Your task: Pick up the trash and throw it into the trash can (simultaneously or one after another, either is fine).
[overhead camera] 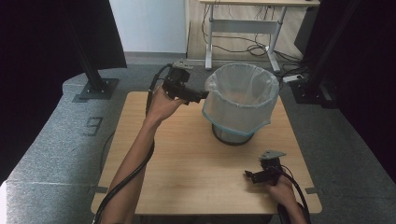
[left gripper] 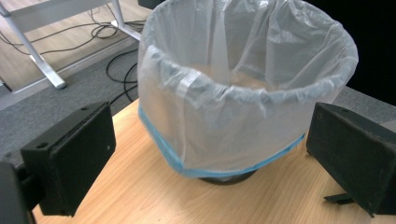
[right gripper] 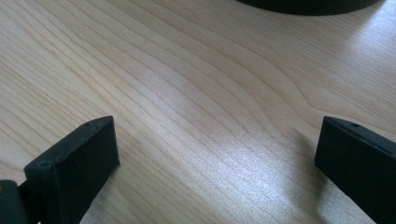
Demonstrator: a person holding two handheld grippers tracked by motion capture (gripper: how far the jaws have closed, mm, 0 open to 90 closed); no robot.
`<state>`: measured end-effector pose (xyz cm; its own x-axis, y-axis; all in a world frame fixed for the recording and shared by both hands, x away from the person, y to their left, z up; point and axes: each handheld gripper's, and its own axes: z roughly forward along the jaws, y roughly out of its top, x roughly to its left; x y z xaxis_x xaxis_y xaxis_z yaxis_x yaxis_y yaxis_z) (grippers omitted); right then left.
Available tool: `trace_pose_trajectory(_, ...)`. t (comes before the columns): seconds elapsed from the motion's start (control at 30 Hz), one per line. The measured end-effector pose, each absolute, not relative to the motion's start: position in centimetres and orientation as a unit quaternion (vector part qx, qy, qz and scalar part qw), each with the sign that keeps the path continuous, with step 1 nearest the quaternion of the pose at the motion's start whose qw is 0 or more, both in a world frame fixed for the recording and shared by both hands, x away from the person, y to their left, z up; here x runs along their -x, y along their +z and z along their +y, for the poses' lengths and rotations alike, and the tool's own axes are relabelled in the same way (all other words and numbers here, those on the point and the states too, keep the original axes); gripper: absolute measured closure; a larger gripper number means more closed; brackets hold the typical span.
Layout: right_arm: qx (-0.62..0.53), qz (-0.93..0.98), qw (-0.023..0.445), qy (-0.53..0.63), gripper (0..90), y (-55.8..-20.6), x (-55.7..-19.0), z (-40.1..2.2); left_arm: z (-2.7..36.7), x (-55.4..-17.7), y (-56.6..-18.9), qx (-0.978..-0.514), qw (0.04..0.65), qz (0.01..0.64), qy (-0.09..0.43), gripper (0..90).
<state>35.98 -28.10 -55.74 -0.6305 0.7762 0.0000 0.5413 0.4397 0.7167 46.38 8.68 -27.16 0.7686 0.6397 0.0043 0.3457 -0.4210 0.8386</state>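
A black mesh waste bin stands on the wooden table, lined with a clear plastic bag whose blue-edged hem hangs over the rim. My left gripper is held just left of the bag's rim, open, with nothing between its jaws. In the left gripper view the bag sits ahead of the gripper. My right gripper rests low near the table's front right corner, open. In the right gripper view its jaws stand wide over bare wood, and the bin's dark base shows at the top edge.
The table sits on grey carpet. Black stand posts rise at the back left and back right. A white desk frame with loose cables and a power strip stands behind the bin.
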Motion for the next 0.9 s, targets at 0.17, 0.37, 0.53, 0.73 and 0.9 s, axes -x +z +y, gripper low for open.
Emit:
trace_pose_trajectory(0.17, -0.397, 0.831, 0.167, 0.351, 0.0, -55.7, -36.0, -28.1, 10.1, -45.5, -27.6, -0.823, 0.452, 0.300, 0.168, 1.5)
trace_pose_trajectory(0.37, -0.397, 0.831, 0.168, 0.351, 0.0, -55.7, -36.0, -28.1, 11.6, -44.7, -28.3, -0.819, 0.457, 0.304, 0.167, 1.7)
trace_pose_trajectory(0.53, -0.397, 0.831, 0.168, 0.351, 0.0, -55.7, -36.0, -28.1, 12.8, -44.1, -29.1, -0.817, 0.457, 0.307, 0.170, 1.7)
trace_pose_trajectory(0.73, -0.398, 0.831, 0.168, 0.351, 0.0, -55.7, -35.9, -28.1, 14.3, -43.4, -30.2, -0.813, 0.460, 0.314, 0.171, 1.9)
trace_pose_trajectory(0.9, -0.397, 0.832, 0.168, 0.350, 0.0, -55.7, -35.9, -28.1, 15.2, -42.7, -30.9, -0.813, 0.459, 0.313, 0.174, 1.8)
